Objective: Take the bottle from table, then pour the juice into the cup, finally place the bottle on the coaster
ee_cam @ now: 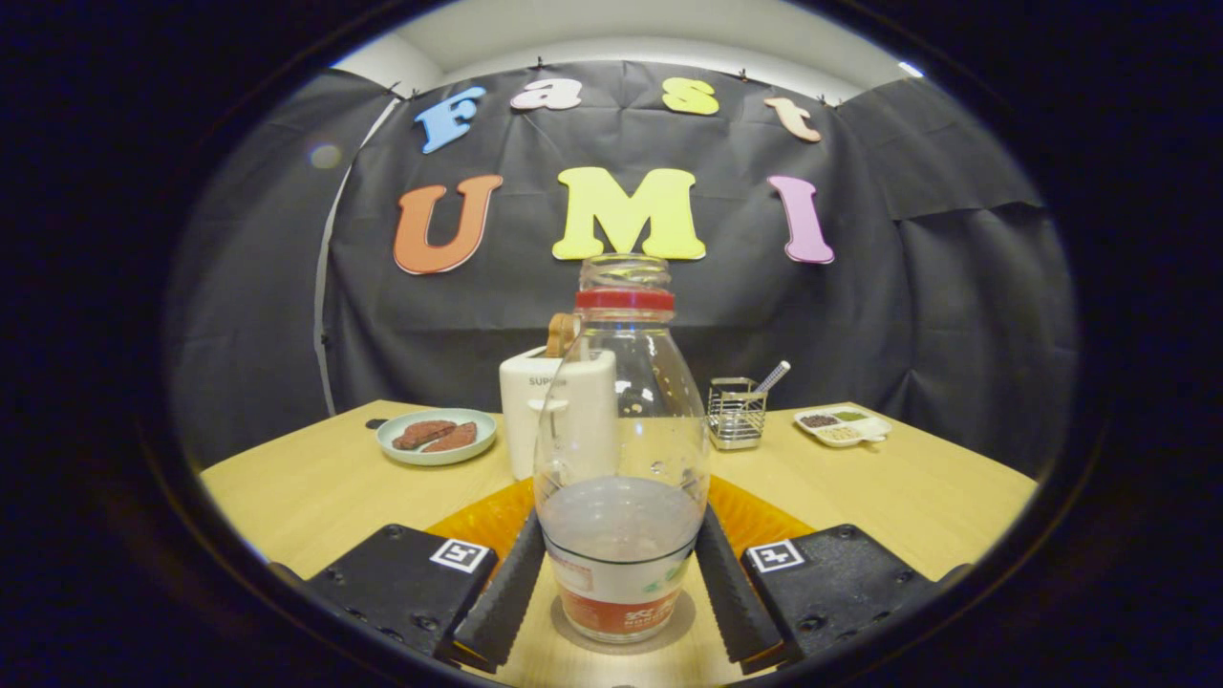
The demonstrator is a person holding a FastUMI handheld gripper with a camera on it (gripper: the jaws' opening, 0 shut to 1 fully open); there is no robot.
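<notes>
Wooden desk [315, 492] under my fingers [619, 564], clamped on clear bottle [621, 459], red neck ring, cloudy juice low inside, orange coaster [487, 521] behind.

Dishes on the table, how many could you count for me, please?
2: a round plate with brown pieces left of the toaster, and a divided tray right of the wire basket. The bottle may hide more.

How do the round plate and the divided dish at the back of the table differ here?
The plate is round and pale green; the divided dish is white, elongated and split into compartments. The plate holds two reddish-brown slabs; the dish holds small heaps of dark, green and pale bits. The plate lies beside the toaster, the dish beside the wire holder. Both rest flat on the table, beyond the bottle between the gripper fingers.
</notes>
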